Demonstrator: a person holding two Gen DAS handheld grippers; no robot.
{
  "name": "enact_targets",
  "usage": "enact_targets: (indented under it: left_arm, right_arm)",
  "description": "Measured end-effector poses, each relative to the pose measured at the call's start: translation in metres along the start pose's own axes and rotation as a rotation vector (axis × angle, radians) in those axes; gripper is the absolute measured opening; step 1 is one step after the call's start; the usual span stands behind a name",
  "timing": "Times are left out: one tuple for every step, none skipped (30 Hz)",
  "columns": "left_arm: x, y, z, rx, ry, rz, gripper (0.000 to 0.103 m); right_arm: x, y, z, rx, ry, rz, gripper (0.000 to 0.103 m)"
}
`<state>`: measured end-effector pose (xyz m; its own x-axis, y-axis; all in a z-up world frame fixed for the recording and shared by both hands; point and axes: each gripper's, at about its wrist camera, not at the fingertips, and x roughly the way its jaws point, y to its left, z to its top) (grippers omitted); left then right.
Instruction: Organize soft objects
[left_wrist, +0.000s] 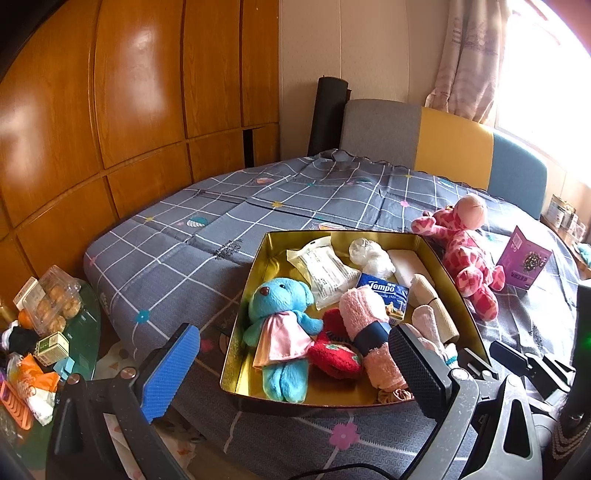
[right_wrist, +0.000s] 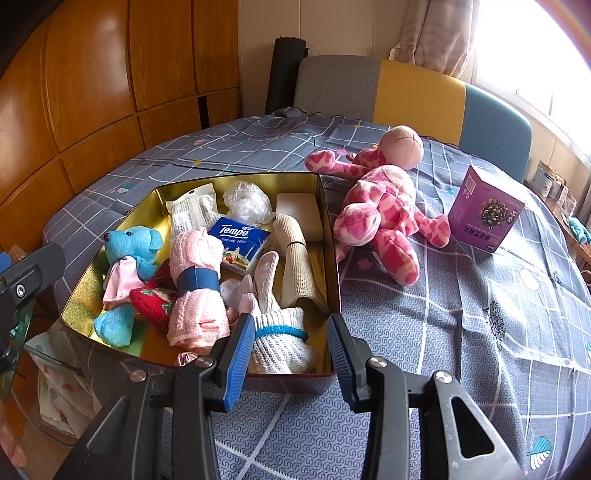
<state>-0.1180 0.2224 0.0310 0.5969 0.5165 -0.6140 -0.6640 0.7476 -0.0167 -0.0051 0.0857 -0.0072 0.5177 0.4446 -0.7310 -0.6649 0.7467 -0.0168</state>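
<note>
Two grippers, both jaws spread, nothing pinched.

1. Bed (right_wrist: 424, 332), grey checked cover, carries everything.
2. Gold tin (right_wrist: 332, 243) near the bed's front edge, packed with soft items.
3. Pink spotted plush (right_wrist: 384, 206) on the cover just right of the tin, outside it.
4. Blue bear (left_wrist: 277, 325) lying in the tin's left side.
5. Rolled pink towel (right_wrist: 195, 291) mid-tin.
6. Left gripper (left_wrist: 295, 373), right gripper (right_wrist: 291, 354): both over the tin's near edge.

A bed (right_wrist: 406, 332) under a grey checked cover carries a gold-lined tin box (right_wrist: 334, 254) near its front edge, a pink spotted plush (right_wrist: 384, 206) just beside it, and a purple carton (right_wrist: 484, 210) farther right.
</note>
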Motion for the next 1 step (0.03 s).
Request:
enact_targets:
  left_arm:
    - [0.0012, -0.0001, -0.0004, -0.001, 0.01, -0.013, 0.103]
  right_arm:
    - [0.0001, -0.0004, 0.0, 0.001, -0.001, -0.001, 0.041]
